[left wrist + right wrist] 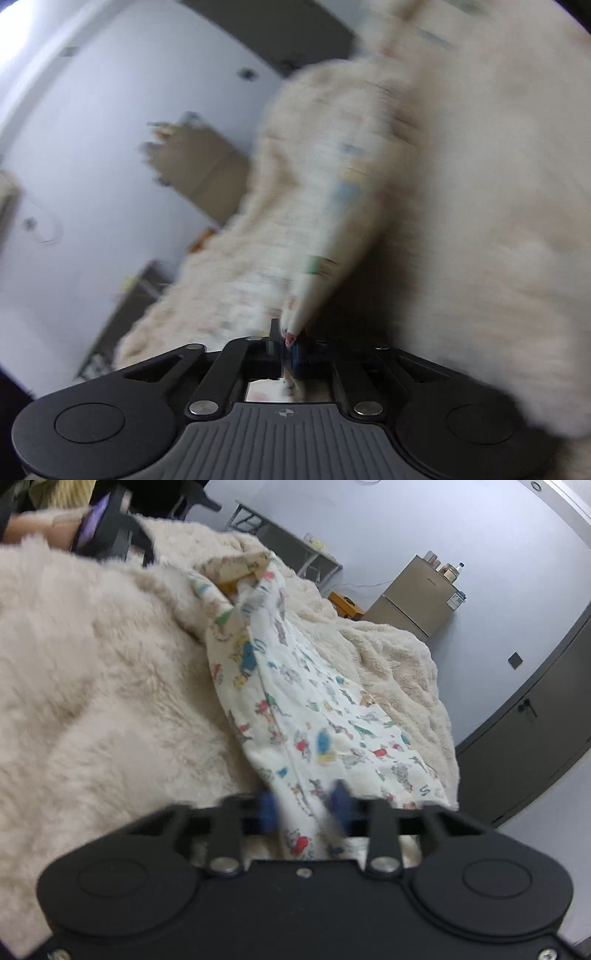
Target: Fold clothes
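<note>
A white garment with small coloured cartoon prints lies stretched over a fluffy cream blanket. My right gripper has its blue fingers parted on either side of the garment's near edge, which passes between them. My left gripper is shut on a corner of the same garment, which stretches away taut and blurred. The left gripper also shows in the right wrist view, at the garment's far end, held by a hand.
A small tan fridge stands by the pale wall, with an orange box beside it. A metal-legged table is behind the bed. Dark cabinets stand on the right.
</note>
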Motion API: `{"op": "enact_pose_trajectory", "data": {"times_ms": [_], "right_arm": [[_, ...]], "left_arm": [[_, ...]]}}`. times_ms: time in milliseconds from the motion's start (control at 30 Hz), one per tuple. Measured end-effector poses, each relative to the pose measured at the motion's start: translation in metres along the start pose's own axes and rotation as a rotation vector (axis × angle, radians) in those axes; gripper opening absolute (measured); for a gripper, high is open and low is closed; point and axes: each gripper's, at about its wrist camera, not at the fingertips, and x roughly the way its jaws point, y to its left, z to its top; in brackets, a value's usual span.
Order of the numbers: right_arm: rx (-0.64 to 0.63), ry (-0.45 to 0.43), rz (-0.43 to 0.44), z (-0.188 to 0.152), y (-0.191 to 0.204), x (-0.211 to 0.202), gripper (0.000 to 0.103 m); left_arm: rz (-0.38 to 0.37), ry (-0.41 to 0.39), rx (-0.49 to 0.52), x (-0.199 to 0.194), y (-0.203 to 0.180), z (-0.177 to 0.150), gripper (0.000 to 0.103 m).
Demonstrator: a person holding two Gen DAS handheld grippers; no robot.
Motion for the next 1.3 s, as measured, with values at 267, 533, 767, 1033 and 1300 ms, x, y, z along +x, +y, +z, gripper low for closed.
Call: {"op": "enact_pose_trajectory", "data": {"times_ms": [267,533,767,1033,1300], "right_arm": [[0.031,-0.048,-0.018,-0.003,-0.021,-0.011,0.004],[-0.216,0.01,0.113,-0.029,0.001,-0.025,0.007],[-0.224,0.023,0.12,-0.031,0.0,-0.026,0.023],[-0.243,0.028,0.11,-0.03,0.011,-0.022,0.026],[-0.23,0.028,0.111,-0.03,0.012,-0.024,0.028]], "left_arm": [[0.175,-0.076,0.039,-0.049,0.083,0.02,0.004],[0.104,-0.081,0.225,-0.126,0.053,-0.051,0.014],[-0.099,0.054,-0.205,-0.116,0.073,-0.12,0.024],[-0.275,0.103,-0.338,-0.09,0.083,-0.113,0.065],[-0.343,0.159,-0.275,-0.053,0.072,-0.11,0.066]]}}
